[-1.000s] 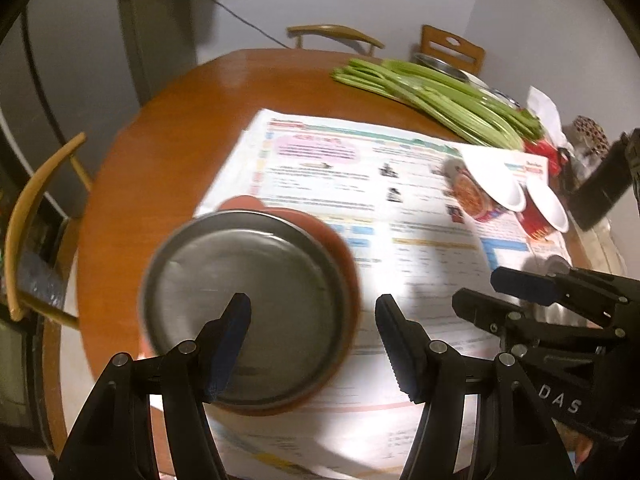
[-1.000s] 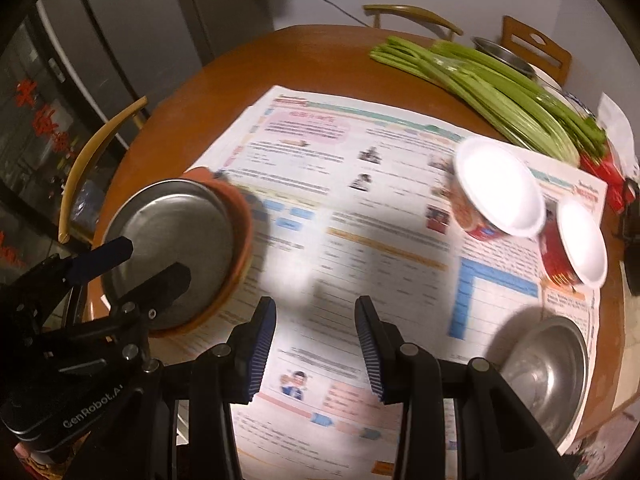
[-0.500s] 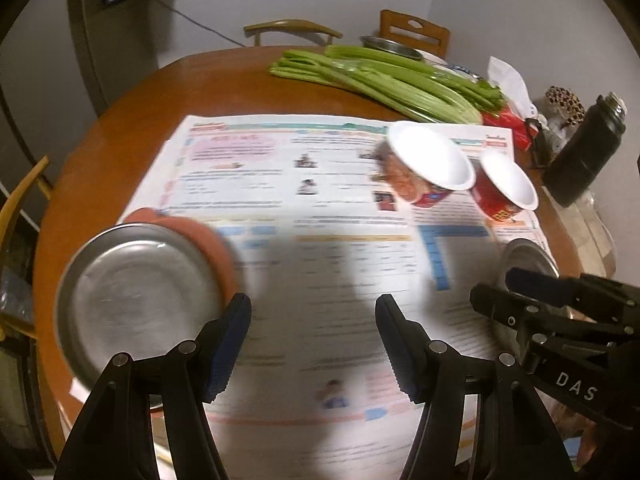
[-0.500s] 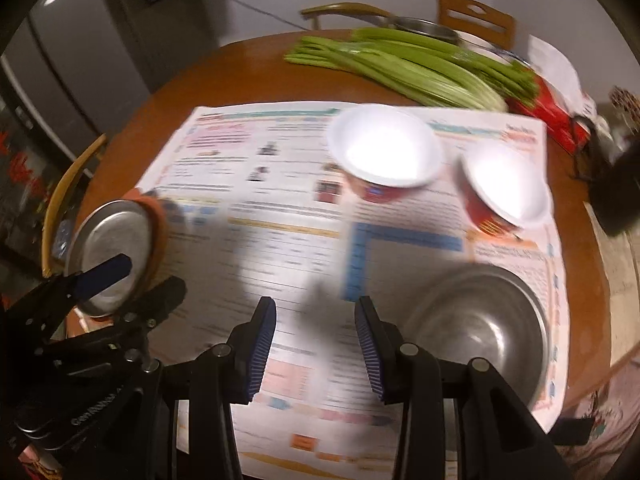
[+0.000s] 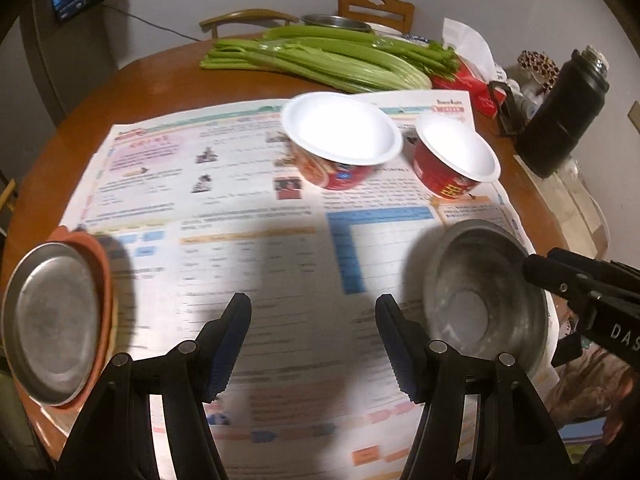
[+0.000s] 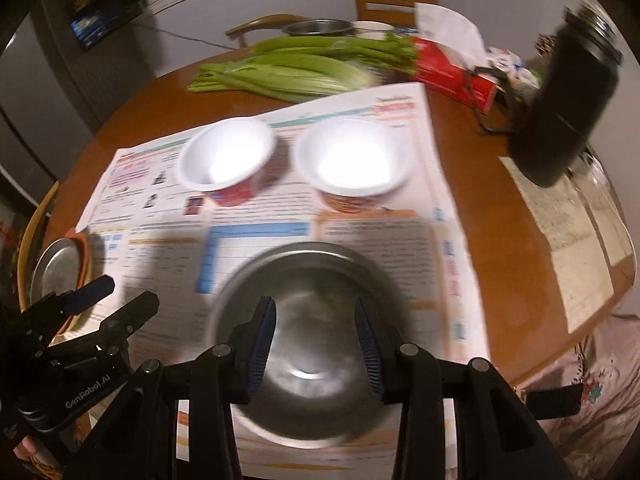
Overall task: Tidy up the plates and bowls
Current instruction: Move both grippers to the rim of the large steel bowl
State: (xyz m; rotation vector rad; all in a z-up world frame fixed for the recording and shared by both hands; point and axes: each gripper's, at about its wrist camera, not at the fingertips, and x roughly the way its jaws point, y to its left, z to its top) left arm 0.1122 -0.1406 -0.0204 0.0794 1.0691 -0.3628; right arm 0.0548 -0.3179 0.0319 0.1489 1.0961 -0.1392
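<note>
Newspaper [image 5: 248,216] print blurred, unreadable

Two handheld grippers of matte black plastic: the left gripper [image 5: 313,338] and right gripper [image 6: 316,346] have blue ribbed finger pads [image 5: 226,344], silver pivot screws [image 5: 188,347], and white lettering "GenRobot.AI" [image 6: 86,390].

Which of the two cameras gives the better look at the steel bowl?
The right wrist view: the steel bowl fills the middle, its rim nearly complete, though blurred. The left wrist view shows it off to the side, partly behind that gripper's fingers.
</note>
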